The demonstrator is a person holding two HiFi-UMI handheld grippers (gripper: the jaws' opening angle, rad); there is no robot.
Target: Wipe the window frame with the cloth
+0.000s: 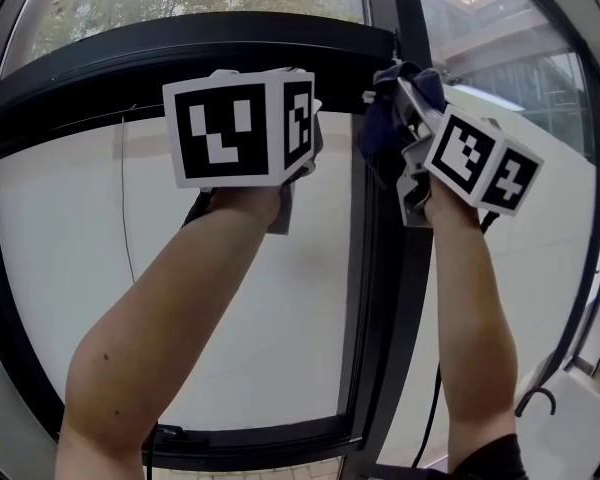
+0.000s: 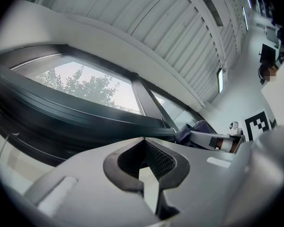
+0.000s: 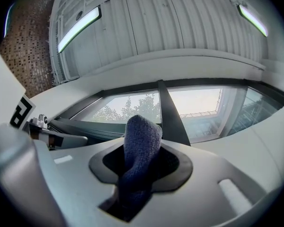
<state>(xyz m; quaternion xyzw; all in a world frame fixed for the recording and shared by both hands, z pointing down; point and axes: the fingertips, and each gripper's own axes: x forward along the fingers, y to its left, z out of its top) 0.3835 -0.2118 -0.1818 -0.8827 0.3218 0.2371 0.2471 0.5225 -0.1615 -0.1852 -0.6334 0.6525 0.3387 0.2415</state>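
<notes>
Cloth (image 1: 384,126) at the window frame's (image 1: 378,288) top corner
Right gripper (image 3: 141,151) clamps the cloth; left gripper's (image 2: 142,142) 2 jaws are closed, empty.

Nothing readable in any of my feeds right now: no words, brand names or numbers. The closest thing is the black-and-white square patterns on the left marker cube (image 1: 242,128) and the right marker cube (image 1: 483,158). Those are just blocky codes, not letters or digits I can make out.
</notes>
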